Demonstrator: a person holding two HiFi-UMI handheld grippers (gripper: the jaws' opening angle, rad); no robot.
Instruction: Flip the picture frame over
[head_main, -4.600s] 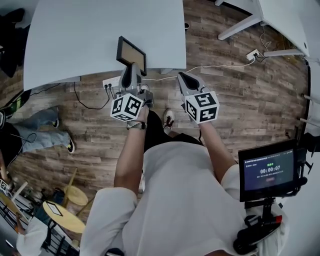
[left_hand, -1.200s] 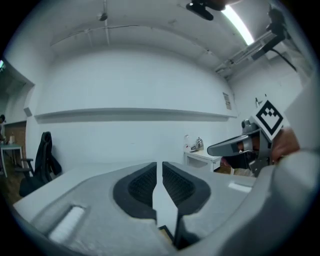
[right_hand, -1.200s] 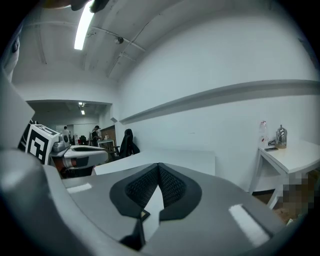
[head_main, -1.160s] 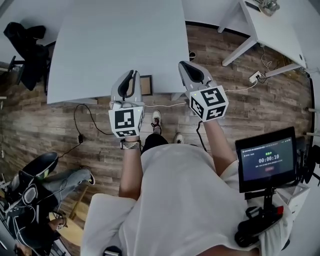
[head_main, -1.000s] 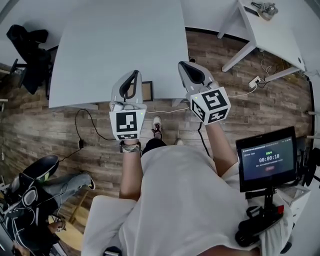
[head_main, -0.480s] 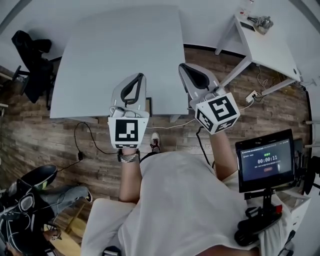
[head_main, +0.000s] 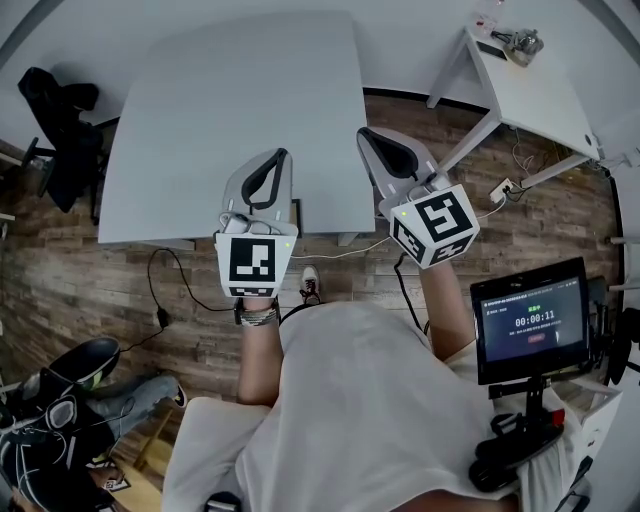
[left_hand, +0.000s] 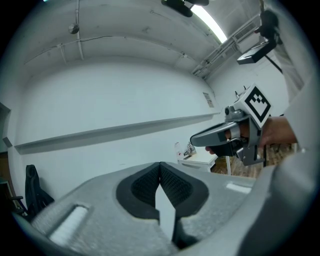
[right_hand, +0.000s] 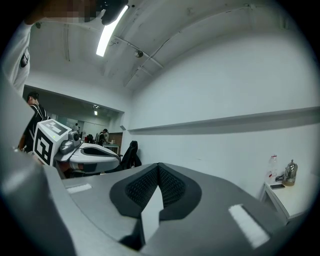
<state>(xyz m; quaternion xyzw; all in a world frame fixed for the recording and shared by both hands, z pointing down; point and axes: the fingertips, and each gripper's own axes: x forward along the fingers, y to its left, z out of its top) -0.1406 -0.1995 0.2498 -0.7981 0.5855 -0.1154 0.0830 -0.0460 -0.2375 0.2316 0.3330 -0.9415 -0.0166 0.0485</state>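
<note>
Picture frame (head_main: 298, 215) peeks beside left claw (head_main: 279, 156); right claw (head_main: 366, 134) alongside; both level, clenched, empty.

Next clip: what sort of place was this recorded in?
Probably an office or lab workroom: a large grey table, a black office chair beside it, cables across the wood-look floor, and a timer screen on a stand.

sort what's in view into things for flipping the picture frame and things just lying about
For the job: dark-edged picture frame, mostly hidden behind the left gripper; pale grey table; right gripper.
Lying about: black chair; small white side table; black timer screen; black floor cable.
</note>
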